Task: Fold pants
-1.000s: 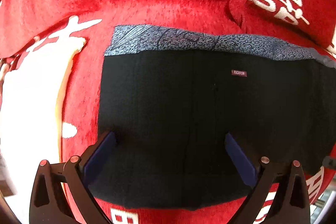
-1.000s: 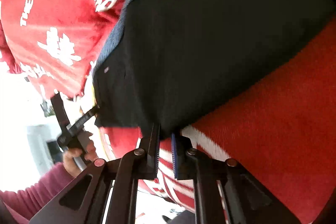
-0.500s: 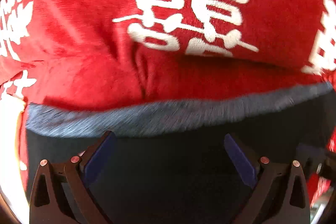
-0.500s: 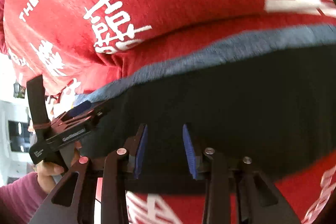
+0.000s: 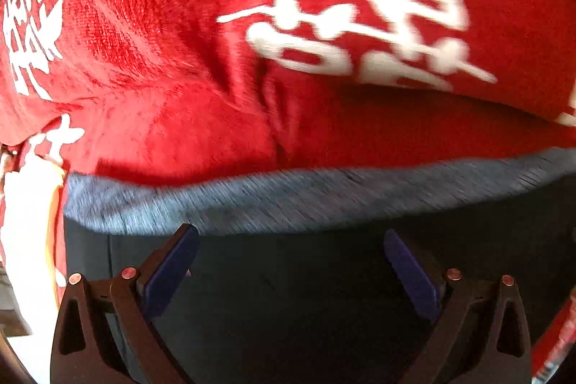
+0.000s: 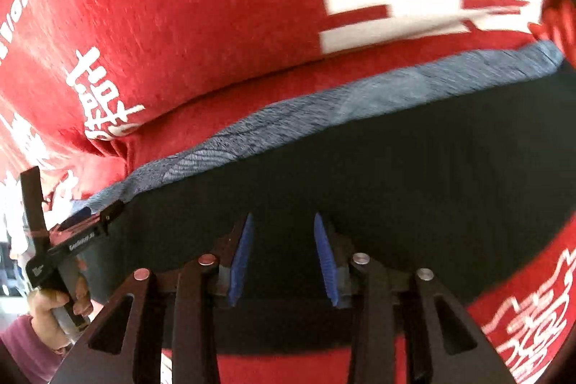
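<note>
**Pants lying flat, both grippers loose above them**

The black fabric pants with a grey heathered waistband [image 5: 324, 294] lie spread as a broad dark panel on the plush red blanket with white characters [image 5: 162, 78], waistband along the far edge. By the look of it, a fold is already in: near edge straight, surface smooth. Whether another fold remains, I judge likely, since the panel is wide.

The left gripper [image 5: 291, 261] hangs over the cloth with its blue pads [image 5: 169, 272] spread wide, holding nothing. The right gripper [image 6: 284, 258] has its pads parted by a narrower gap, nothing pinched between them.

Edges now: the waistband runs clean from corner to corner, the left corner sitting beside the left gripper in the right view. Red blanket shows beyond the waistband and below the near hem, open room either way.
</note>
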`<state>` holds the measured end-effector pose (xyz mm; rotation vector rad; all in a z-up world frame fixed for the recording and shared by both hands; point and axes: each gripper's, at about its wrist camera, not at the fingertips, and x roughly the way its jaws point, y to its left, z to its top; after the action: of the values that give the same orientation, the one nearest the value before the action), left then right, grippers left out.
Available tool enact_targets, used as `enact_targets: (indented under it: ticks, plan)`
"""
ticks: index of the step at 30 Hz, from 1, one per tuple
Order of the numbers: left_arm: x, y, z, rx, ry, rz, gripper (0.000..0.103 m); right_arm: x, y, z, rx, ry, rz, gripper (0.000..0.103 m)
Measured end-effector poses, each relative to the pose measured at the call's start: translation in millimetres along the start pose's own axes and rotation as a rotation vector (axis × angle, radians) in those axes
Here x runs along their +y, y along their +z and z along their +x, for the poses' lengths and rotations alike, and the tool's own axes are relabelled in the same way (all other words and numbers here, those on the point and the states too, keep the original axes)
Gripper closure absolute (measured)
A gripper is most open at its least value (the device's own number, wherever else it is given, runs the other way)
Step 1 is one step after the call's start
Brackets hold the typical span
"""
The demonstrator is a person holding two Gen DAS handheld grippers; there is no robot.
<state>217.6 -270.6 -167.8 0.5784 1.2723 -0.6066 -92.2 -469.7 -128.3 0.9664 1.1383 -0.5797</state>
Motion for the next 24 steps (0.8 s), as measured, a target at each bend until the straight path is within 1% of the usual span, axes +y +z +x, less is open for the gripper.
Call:
enact_targets:
  ticks: [2,4,6,8,9,11,12,15,18,19,21,23,24]
  plan:
    - [-15,-12,-14,0.012,-0.049,0.015,0.0,-6,-11,-8,0.0,-0.002,0.01,0.061]
    - [-40,-28,-25,0.026,-0.098,0.04,0.0,-12,-27,-13,0.007,-0.011,0.015,0.06]
    - [-62,-40,-24,0.045,-0.116,0.061,0.0,-19,-37,-9,0.02,-0.002,0.032,0.06]
    - [-80,-51,-12,0.094,-0.105,0.068,0.0,-25,-44,-8,0.008,0.019,0.057,0.06]
    - [-86,-57,-4,0.123,-0.092,0.052,0.0,-24,-44,-8,-0.001,0.026,0.061,0.06]
    - [-83,-60,-6,0.091,-0.102,-0.032,0.0,-27,-44,-8,0.0,0.032,0.065,0.06]
    - [-82,-61,-6,0.094,-0.101,-0.046,0.0,-26,-42,-6,-0.002,0.041,0.07,0.06]
    - [-80,-61,-6,0.095,-0.091,-0.056,0.0,-33,-43,-8,0.001,0.077,0.079,0.06]
    - [-84,-63,-9,0.103,-0.064,-0.055,0.0,-39,-44,-15,0.016,0.114,0.089,0.06]
    - [-88,-63,-9,0.107,-0.054,-0.058,0.0,-42,-45,-17,0.022,0.124,0.088,0.059]
    - [-108,-60,-11,0.113,-0.037,-0.07,0.0,-48,-46,-22,0.035,0.133,0.083,0.054]
    - [-125,-55,-15,0.121,-0.019,-0.084,0.0,-54,-47,-27,0.052,0.15,0.084,0.053]
    - [-127,-55,-16,0.125,-0.007,-0.091,0.0,-58,-48,-29,0.059,0.146,0.082,0.051]
